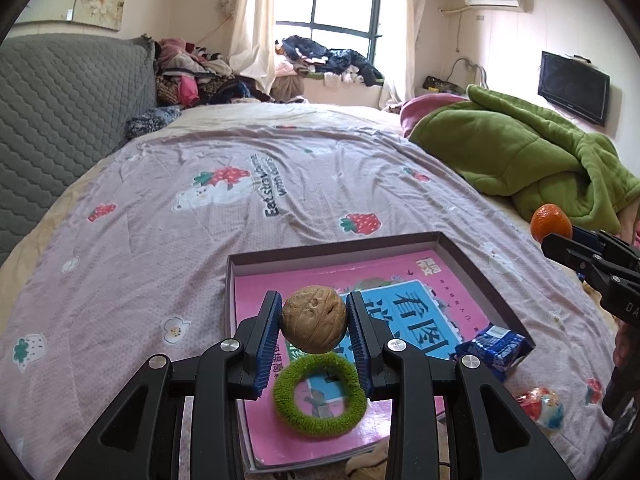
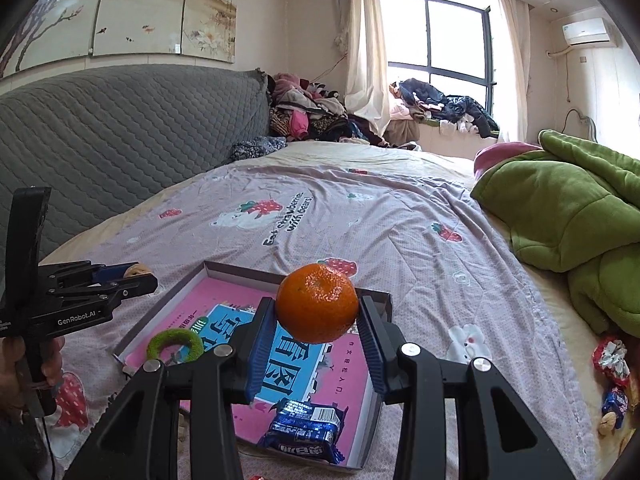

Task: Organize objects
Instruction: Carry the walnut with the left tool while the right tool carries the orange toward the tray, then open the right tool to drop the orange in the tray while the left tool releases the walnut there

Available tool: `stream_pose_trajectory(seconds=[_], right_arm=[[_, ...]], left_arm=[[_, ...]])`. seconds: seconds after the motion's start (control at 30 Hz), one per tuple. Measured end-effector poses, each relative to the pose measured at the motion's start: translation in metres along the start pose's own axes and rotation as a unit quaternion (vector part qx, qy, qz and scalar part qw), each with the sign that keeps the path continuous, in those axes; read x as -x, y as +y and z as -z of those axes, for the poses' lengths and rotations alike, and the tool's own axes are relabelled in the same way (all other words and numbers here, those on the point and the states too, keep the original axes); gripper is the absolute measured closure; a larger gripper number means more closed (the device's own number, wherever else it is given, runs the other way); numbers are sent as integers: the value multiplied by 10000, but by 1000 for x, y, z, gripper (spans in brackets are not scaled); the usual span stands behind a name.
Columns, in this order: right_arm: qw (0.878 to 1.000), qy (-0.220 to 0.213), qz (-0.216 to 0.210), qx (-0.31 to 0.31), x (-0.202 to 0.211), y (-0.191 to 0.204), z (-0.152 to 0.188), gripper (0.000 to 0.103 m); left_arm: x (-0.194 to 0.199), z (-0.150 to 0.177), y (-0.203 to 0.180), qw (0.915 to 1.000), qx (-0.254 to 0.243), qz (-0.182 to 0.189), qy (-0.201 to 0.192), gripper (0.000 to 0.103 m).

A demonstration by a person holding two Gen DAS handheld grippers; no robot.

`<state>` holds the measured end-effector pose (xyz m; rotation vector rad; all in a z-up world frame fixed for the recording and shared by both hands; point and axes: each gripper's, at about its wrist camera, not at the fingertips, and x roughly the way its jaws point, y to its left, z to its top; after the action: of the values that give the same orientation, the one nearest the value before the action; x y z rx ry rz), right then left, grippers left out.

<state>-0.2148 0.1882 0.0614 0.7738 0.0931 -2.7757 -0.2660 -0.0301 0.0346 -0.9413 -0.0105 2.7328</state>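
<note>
Blue-padded left gripper [image 1: 314,322] fingers clench a wrinkled brown walnut [image 1: 314,319] above the shallow cardboard tray [image 1: 332,250], while the right gripper [image 2: 317,312] at three o'clock clamps a round orange tangerine [image 2: 317,307].

Bright daylight from window [image 1: 340,4], glass blown out; sharp focus; fisheye bending, dark vignette at corners.

The left wrist camera sits just behind its own tongs [image 1: 314,326] and looks forward and downward across the bed [image 1: 200,240] toward the window [image 1: 344,0], close over the shallow box [image 1: 472,256]. The right wrist camera looks the same way from a spot further right, over its tongs [image 2: 316,312], with the headboard [image 2: 120,128] at left. Both share the box, the bedspread, the window and the green blanket [image 2: 580,216], and each catches the other tongs at its edge.
</note>
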Motion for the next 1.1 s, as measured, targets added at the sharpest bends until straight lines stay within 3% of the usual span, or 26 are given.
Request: stream_pose_trajectory(seconds=[0.33, 0.67, 1.1], right_arm=[[9983, 540, -200, 84, -51, 3, 12, 61], [9948, 1009, -88, 77, -84, -8, 30, 61], [9860, 1667, 26, 61, -110, -14, 51, 61]], left_arm=[[-40, 11, 14, 9991, 137, -19, 401, 69], [-74, 25, 24, 9972, 195, -149, 710, 69], [-89, 36, 21, 9949, 133, -211, 980, 69]])
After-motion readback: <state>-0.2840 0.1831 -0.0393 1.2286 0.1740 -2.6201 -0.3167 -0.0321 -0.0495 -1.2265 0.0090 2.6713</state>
